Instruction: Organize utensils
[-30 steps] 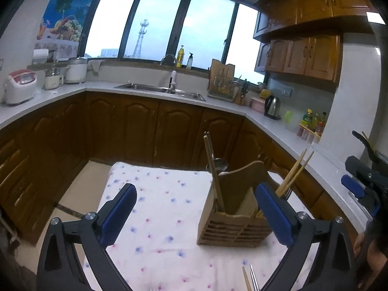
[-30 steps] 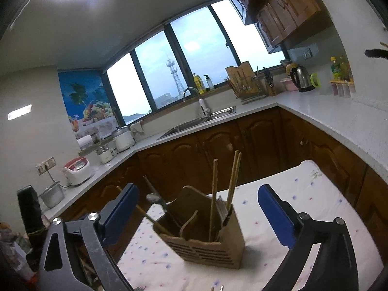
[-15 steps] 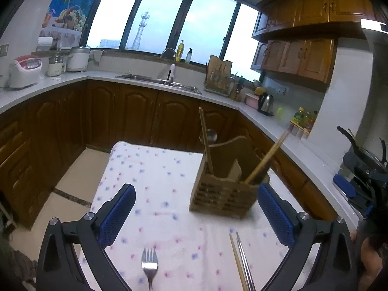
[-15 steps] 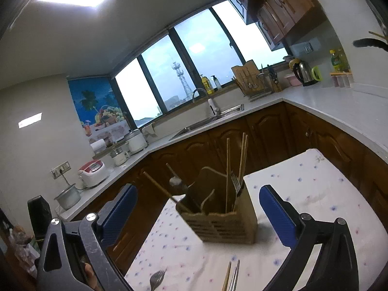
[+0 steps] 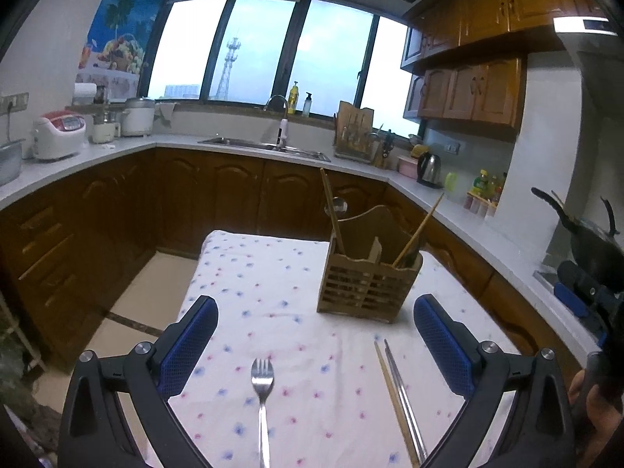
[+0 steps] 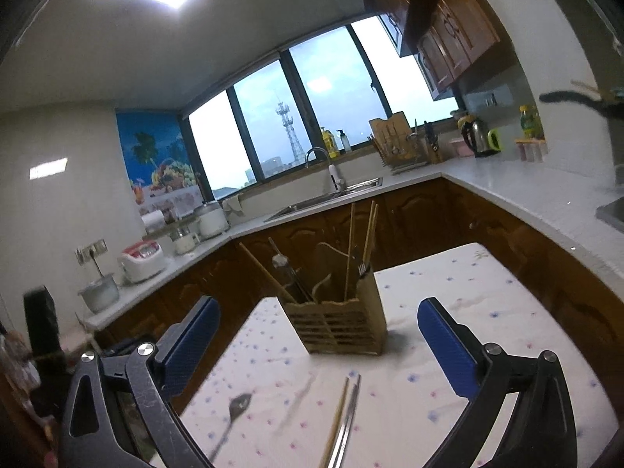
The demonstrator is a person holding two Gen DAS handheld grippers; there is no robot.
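Note:
A slatted wooden utensil holder (image 5: 366,282) stands on the floral tablecloth (image 5: 273,292), with chopsticks and a spoon in it; it also shows in the right wrist view (image 6: 337,321). A metal fork (image 5: 260,392) lies on the cloth between my left gripper's fingers. A wooden chopstick and a metal chopstick (image 5: 399,397) lie side by side to its right, also seen in the right wrist view (image 6: 341,425). My left gripper (image 5: 316,345) is open and empty above the cloth. My right gripper (image 6: 318,345) is open and empty, back from the holder.
The table stands in a U-shaped kitchen with dark wood cabinets (image 5: 234,191) and a white counter (image 5: 468,226). A sink (image 5: 265,146), kettle (image 5: 429,167), rice cooker (image 5: 58,132) and a wok (image 5: 585,234) sit on the counter. The table's left edge drops to the floor (image 5: 148,292).
Both grippers have pulled back from the holder and tilted down. The fork and the loose chopsticks on the cloth have come into view. Both grippers stay open.

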